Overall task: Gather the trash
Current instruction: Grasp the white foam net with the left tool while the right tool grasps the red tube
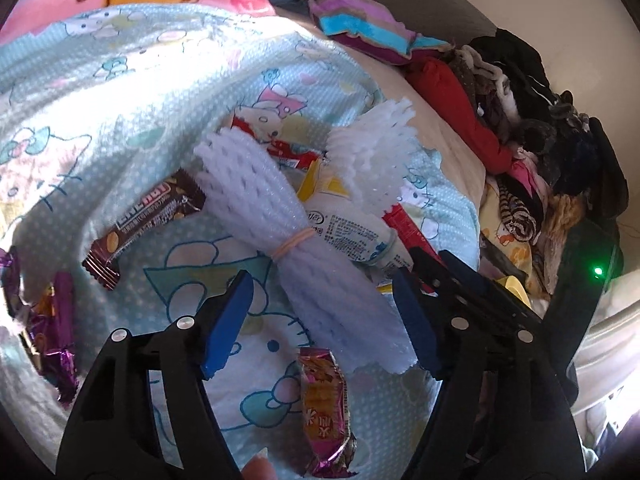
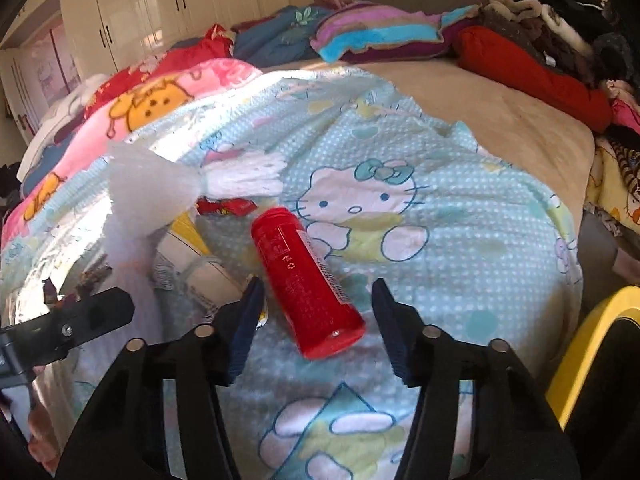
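Cartoon-cat bedspread (image 2: 440, 216), striped pillow (image 2: 380, 36), red bolster (image 2: 532, 68) — white wardrobe doors (image 2: 180, 4) behind.

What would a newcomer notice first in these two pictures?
First, the red bottle, lying on its side on the cartoon-cat blanket, between the open fingers of the right hand-held gripper. Next, the white foam net, tied with a rubber band, runs between the fingers of the left hand-held gripper. Snack wrappers lie around it, such as the brown bar wrapper to its left.
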Tool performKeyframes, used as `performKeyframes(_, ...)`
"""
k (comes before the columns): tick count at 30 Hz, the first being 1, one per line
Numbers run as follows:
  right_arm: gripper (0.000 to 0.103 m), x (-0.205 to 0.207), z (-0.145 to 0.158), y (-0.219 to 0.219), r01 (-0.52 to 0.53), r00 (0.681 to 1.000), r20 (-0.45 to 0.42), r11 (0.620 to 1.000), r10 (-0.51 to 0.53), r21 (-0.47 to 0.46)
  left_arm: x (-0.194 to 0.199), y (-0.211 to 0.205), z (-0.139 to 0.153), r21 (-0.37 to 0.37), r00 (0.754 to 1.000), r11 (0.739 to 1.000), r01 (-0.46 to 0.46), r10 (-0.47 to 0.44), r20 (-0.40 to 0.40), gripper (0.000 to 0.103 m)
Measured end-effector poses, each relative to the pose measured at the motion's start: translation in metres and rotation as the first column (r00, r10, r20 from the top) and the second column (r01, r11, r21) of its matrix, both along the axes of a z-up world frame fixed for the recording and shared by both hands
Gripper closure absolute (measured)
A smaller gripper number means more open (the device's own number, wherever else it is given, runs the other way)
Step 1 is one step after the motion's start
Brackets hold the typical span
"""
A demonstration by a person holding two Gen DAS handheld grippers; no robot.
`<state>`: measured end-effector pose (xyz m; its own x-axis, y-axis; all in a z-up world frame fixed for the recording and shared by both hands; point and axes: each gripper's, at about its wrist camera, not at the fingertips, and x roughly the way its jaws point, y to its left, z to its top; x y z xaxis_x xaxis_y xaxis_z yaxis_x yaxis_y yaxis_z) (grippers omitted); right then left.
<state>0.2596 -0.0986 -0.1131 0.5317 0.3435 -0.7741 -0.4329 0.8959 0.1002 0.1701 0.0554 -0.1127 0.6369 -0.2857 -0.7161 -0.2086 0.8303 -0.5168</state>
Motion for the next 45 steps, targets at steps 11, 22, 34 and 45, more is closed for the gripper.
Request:
performKeyframes(11, 0.065, -0.014, 0.004, -0.015, 0.044, 0.999, -0.024, 0.995, -0.041, 0.094, 0.006, 0.005, -0.012, -0.071, 1.0, 0.997, 0.004, -0.006, -0.028, 0.059)
performKeyframes(22, 0.068, -0.052, 0.025, -0.038, 0.086, 0.996, 0.023, 0.983, -0.091, 0.161, -0.002, 0.007, 0.005, -0.033, 1.0, 0.999, 0.014, -0.013, 0.015, 0.082)
performKeyframes(34, 0.07, -0.09, 0.042, -0.058, 0.095, 0.991, 0.066, 0.967, -0.113, 0.236, -0.018, 0.016, 0.051, 0.031, 0.992, 0.999, -0.017, 0.013, 0.125, 0.082)
performKeyframes(45, 0.073, -0.11, 0.064, -0.083, 0.125, 0.983, 0.09, 0.941, -0.161, 0.315, -0.026, -0.011, 0.076, 0.087, 0.983, 0.996, 0.024, -0.04, 0.18, 0.082)
